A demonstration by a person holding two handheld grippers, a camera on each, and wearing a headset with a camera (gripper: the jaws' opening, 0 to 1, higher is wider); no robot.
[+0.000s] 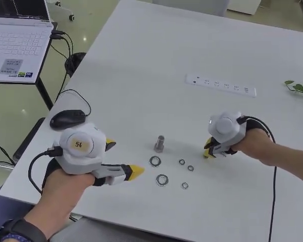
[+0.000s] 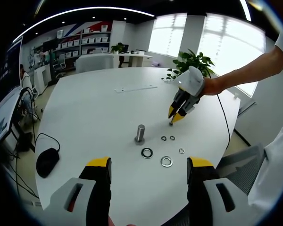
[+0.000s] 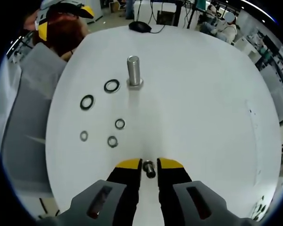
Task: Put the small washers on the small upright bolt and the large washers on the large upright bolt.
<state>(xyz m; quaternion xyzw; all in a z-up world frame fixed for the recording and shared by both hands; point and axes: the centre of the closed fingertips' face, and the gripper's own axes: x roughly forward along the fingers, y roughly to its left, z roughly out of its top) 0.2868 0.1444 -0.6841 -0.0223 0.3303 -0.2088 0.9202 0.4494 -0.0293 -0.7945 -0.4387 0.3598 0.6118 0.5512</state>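
White tabletop (image 1: pixel 166 60) from edge to edge, and at the near left the left tongs (image 1: pixel 123 159) sit in a hand. Their jaws are spread wide with nothing between them, and the yellow tips point right, toward the washers. In the left gripper view the left tongs (image 2: pixel 149 162) frame the whole cluster between those parted jaws.

Just right of the tips lies the near big washer (image 1: pixel 162 179), flat on the table. The far big washer (image 1: pixel 155 161) is a little beyond it. Right of that pair lie the near small washer (image 1: pixel 185 185), the middle small washer (image 1: pixel 190 168) and the far small washer (image 1: pixel 182 162), all flat and apart from one another.

Next out, the big bolt (image 1: pixel 159 143) stands upright on its head, just beyond the far big washer, its shaft bare.

Over to the right, the right tongs (image 1: pixel 208 151) point down at the table, just right of the small washers. In the right gripper view the right tongs (image 3: pixel 149 165) are clenched on the small bolt (image 3: pixel 149 168), which is pinched between the yellow tips. Whether it touches the table I cannot tell. The big bolt (image 3: pixel 133 70) stands well ahead of them.

Farther off, a mouse (image 1: pixel 67 119) sits at the table's left edge and a power strip (image 1: pixel 220 84) lies beyond the bolt. A laptop (image 1: pixel 17 40) is at the far left, and plant leaves (image 1: pixel 302 85) at the far right.
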